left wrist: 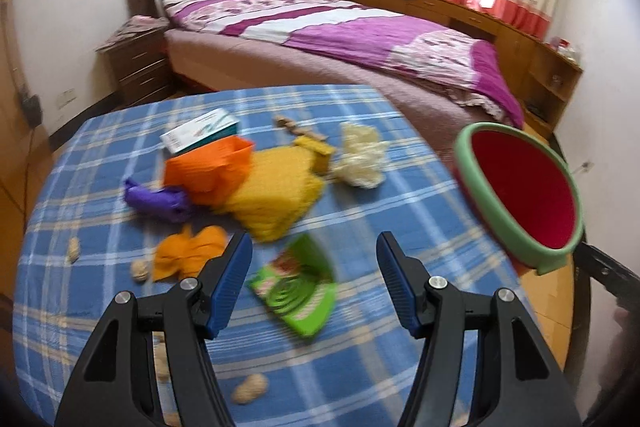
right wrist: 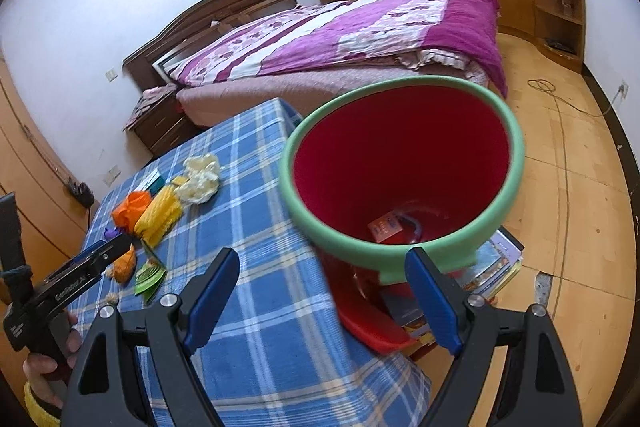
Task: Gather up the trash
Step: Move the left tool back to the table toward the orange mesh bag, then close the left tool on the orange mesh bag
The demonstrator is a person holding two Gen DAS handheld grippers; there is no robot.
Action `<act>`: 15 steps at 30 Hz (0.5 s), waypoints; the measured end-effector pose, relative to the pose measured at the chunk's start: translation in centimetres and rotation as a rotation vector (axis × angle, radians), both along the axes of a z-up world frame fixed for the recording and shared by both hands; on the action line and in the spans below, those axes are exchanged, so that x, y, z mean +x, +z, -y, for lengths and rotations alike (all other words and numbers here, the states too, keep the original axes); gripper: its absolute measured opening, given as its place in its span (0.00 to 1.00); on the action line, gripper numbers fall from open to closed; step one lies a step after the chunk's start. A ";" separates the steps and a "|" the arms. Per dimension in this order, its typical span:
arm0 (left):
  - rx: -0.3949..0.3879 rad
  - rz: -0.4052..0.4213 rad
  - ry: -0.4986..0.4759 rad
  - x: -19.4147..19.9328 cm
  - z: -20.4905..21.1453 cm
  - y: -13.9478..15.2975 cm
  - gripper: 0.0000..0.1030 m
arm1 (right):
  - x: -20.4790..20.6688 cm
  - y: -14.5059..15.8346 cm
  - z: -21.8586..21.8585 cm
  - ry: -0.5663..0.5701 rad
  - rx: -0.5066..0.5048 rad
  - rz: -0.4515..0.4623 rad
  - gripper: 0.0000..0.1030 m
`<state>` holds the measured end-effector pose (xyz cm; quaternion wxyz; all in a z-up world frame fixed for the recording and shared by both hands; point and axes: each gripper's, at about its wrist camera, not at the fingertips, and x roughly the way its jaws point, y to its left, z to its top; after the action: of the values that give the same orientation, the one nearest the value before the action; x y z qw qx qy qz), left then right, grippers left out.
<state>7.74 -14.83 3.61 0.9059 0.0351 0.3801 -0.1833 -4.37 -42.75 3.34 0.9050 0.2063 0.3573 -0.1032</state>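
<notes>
Trash bin [right wrist: 400, 163] tilted beside table, right gripper [right wrist: 320, 291] spread, left gripper [left wrist: 312, 267] spread over green wrapper [left wrist: 296, 291]

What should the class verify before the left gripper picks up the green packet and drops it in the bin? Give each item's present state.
1. Left gripper open: ok, fingers spread wide.
2. Green packet between the fingers: ok, it lies just ahead of them on the checked tablecloth.
3. Packet free of the orange wrapper: ok, apart.
4. Red bin with green rim mouth unobstructed: ok.
5. Bin held by right gripper: cannot tell; rim partly hides one finger.
6. Room in bin: ok, few items inside.
</notes>
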 end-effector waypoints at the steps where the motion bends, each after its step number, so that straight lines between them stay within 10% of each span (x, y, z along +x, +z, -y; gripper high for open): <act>1: 0.007 -0.006 0.020 0.3 -0.6 -0.4 0.63 | 0.2 -0.1 -0.3 0.006 -0.002 -0.003 0.84; 15: 0.024 -0.106 0.141 4.5 -5.2 -4.3 0.63 | 2.2 -1.8 -2.4 0.054 0.011 -0.058 0.84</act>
<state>12.23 -9.67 -0.65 0.8947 0.0091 0.4312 -0.1161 -2.19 -40.35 1.53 0.8956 0.1985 0.3895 -0.0828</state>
